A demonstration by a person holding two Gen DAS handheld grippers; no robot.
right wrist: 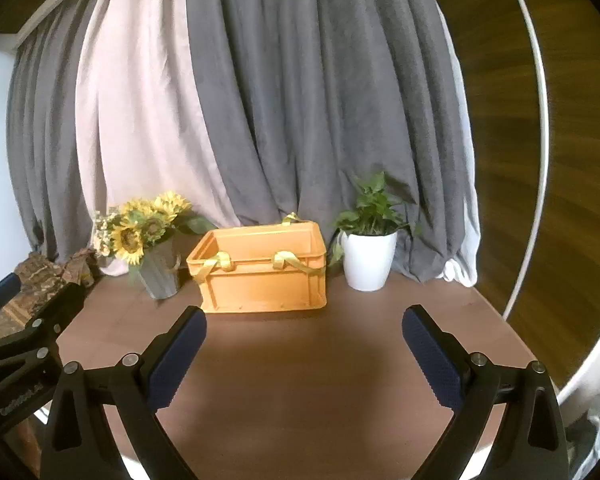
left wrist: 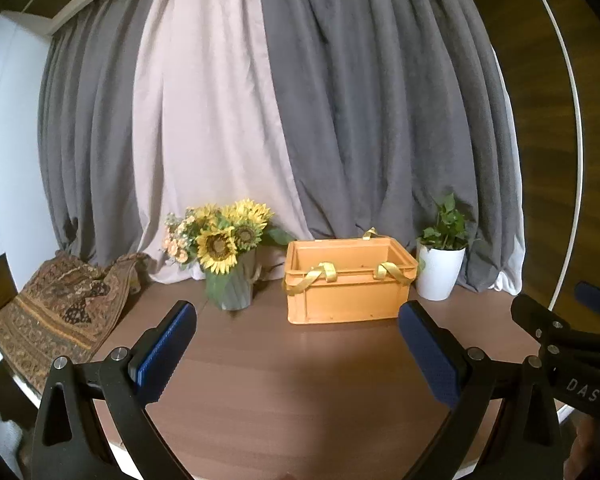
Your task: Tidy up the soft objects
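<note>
Patterned brown woven cloth is lying crumpled at the round wooden table's left edge, left gripper and right gripper both hovering spread wide, gripping nothing, facing the orange plastic crate

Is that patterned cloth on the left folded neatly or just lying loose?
Lying loose. The patterned cloth is rumpled in uneven folds, spread over the table edge, not stacked or squared.

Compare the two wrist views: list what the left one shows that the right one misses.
Only the left wrist view shows the patterned cloth spread out flat and nearly whole; the right shows just its bunched edge. Only the right wrist view shows the potted plant large and clear of the frame edge. Both share the orange crate with yellow straps, the sunflower vase, the curtains, and both open claws: left claw, right claw.
</note>
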